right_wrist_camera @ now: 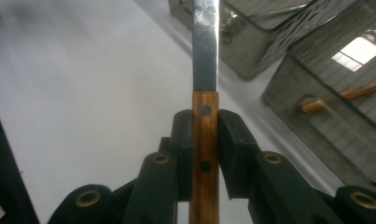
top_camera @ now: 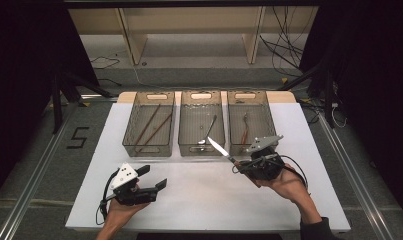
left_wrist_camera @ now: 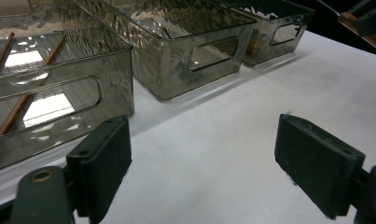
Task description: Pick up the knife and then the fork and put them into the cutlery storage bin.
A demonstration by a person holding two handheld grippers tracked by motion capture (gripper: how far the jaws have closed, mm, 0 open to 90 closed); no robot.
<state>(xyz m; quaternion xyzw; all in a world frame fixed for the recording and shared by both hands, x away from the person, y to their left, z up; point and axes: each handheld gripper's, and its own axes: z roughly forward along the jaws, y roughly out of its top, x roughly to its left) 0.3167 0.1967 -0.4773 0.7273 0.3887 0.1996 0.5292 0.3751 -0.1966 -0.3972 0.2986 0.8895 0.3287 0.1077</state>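
right claw point(top_camera: 237, 165): pinching knife point(right_wrist_camera: 205, 140) by its wooden handle, blade pointing up-left toward the bins | knife tip over front rim of middle bin point(top_camera: 201, 150), long axis slanting toward it | left claw point(top_camera: 154, 178): spread, holding nothing, low over desk point(top_camera: 199, 200), well apart from the knife
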